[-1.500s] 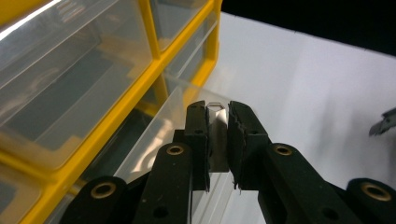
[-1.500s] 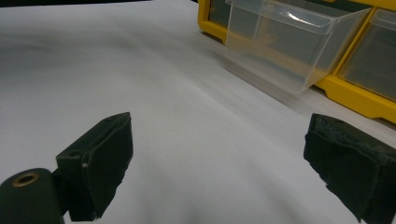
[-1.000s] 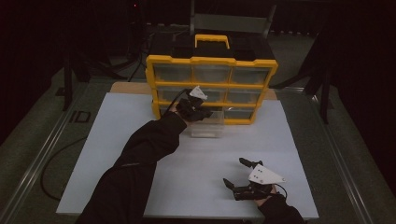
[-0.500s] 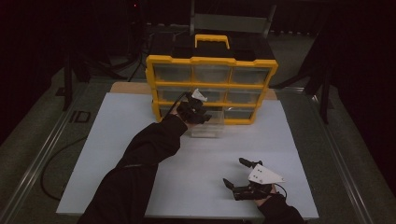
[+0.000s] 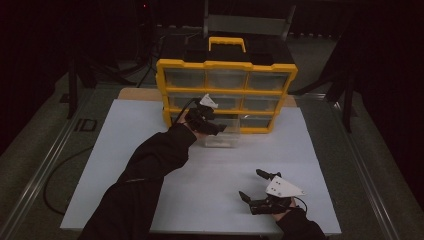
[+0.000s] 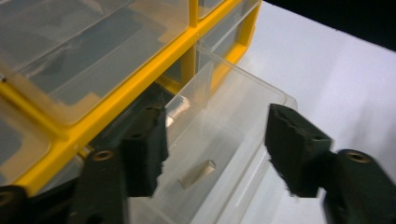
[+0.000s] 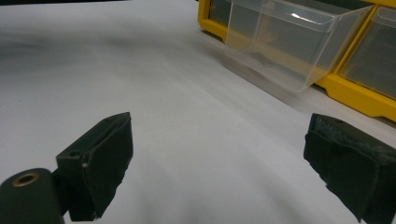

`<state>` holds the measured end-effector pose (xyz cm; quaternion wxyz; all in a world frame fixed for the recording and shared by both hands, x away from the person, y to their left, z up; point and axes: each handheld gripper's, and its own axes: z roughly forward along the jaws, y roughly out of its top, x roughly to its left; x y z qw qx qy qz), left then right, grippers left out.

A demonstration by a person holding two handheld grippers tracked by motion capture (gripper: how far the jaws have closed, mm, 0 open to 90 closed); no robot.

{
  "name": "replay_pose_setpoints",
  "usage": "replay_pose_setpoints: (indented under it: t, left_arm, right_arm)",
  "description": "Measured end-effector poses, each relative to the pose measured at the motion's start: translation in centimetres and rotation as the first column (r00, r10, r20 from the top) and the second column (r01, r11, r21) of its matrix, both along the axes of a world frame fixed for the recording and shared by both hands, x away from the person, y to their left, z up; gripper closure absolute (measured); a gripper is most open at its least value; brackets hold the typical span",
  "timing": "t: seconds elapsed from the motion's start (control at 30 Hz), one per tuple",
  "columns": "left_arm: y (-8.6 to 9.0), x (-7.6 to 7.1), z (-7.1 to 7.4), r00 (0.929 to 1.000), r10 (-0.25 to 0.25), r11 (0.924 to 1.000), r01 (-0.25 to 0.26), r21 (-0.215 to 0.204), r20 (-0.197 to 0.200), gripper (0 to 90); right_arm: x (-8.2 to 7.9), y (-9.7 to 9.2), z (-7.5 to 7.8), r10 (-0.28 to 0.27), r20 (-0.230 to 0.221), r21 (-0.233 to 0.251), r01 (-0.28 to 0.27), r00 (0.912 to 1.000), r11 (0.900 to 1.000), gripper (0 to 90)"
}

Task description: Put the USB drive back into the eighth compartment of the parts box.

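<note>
Clear drawer, pulled out of the bottom row of the yellow cabinet, rests on the white tabletop. Nearest, at five o'clock, the right gripper lies with jaws spread wide, holding nothing. Farther, at twelve o'clock, the left gripper hangs over the drawer, its jaws just opened, pads clear of the walls.

The organiser was yellow with a black top and a yellow handle; its pulled-out drawer was clear, the table sheet white, both grippers' pads black
</note>
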<state>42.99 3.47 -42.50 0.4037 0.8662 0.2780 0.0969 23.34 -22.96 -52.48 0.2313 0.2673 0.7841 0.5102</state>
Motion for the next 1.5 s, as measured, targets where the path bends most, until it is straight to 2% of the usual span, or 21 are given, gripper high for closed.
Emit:
replay_pose_setpoints:
  t: [0.1,0.23,0.27,0.3,0.4,0.47,0.6,0.73,0.83,0.9,1.1,1.47,1.5]
  left_arm:
    - [0.5,0.0,0.0,0.9998,0.017,0.9997,-0.017,-0.015,-0.014,29.4]
    - [0.9,-0.2,0.1,0.9997,0.025,0.9996,-0.025,-0.016,-0.007,17.0]
    - [1.2,-0.3,0.1,0.9998,0.008,0.9999,-0.008,-0.011,-0.015,17.0]
    - [1.3,-0.3,0.1,0.9998,0.016,0.9999,-0.016,-0.005,-0.012,11.3]
    - [1.6,-0.5,-0.1,0.9997,-0.004,1.0000,0.004,-0.005,-0.024,0.6]
    - [1.8,-0.7,0.0,1.0000,0.000,1.0000,0.000,-0.008,-0.008,0.5]
    - [2.3,-0.8,0.2,0.9999,-0.001,0.9990,0.000,-0.046,-0.012,0.3]
    - [2.7,-1.2,0.4,0.9994,-0.035,0.9978,0.034,-0.057,-0.004,0.3]
    - [3.1,-1.5,0.4,0.9991,-0.036,0.9972,0.037,-0.065,0.024,0.3]
    - [3.4,-1.7,0.2,0.9985,-0.052,0.9952,0.053,-0.082,0.020,0.3]
    - [4.2,-2.4,-0.2,0.9966,-0.076,0.9959,0.078,-0.047,0.033,0.3]
    - [5.8,-3.7,-0.2,0.9953,-0.085,0.9940,0.088,-0.065,0.046,0.3]
    - [5.9,-3.8,-0.2,0.9950,-0.086,0.9946,0.089,-0.053,0.050,0.3]
  right_arm:
    - [0.0,0.0,-0.1,0.001,-0.002,-0.006,-0.001,1.0000,1.0000,8.6]
    - [0.0,0.0,0.0,-0.002,0.001,-0.002,0.002,1.0000,1.0000,8.6]
    - [0.0,0.0,0.0,-0.002,-0.001,-0.004,0.002,1.0000,1.0000,8.6]
    - [0.0,0.0,-0.1,-0.002,-0.003,-0.006,0.002,1.0000,1.0000,8.6]
    - [0.0,0.1,-0.1,0.000,-0.001,-0.007,0.000,1.0000,1.0000,8.6]
    - [0.0,0.0,-0.1,-0.001,-0.002,-0.008,0.001,1.0000,1.0000,8.6]
    - [0.1,0.1,-0.1,0.000,-0.004,-0.010,0.000,1.0000,0.9999,8.6]
    - [0.1,0.0,-0.1,0.001,-0.003,-0.008,-0.001,1.0000,1.0000,8.6]
    - [0.1,0.0,-0.1,-0.003,-0.009,-0.003,0.003,1.0000,1.0000,8.6]
    - [0.1,0.0,-0.1,-0.003,-0.004,-0.005,0.003,1.0000,1.0000,8.6]
    - [0.0,0.1,-0.1,-0.002,-0.004,-0.005,0.002,1.0000,1.0000,8.6]
    - [0.2,0.2,-0.1,0.002,-0.005,-0.008,-0.002,1.0000,1.0000,8.6]
    - [0.2,0.2,-0.1,0.002,-0.007,-0.009,-0.002,1.0000,1.0000,8.6]
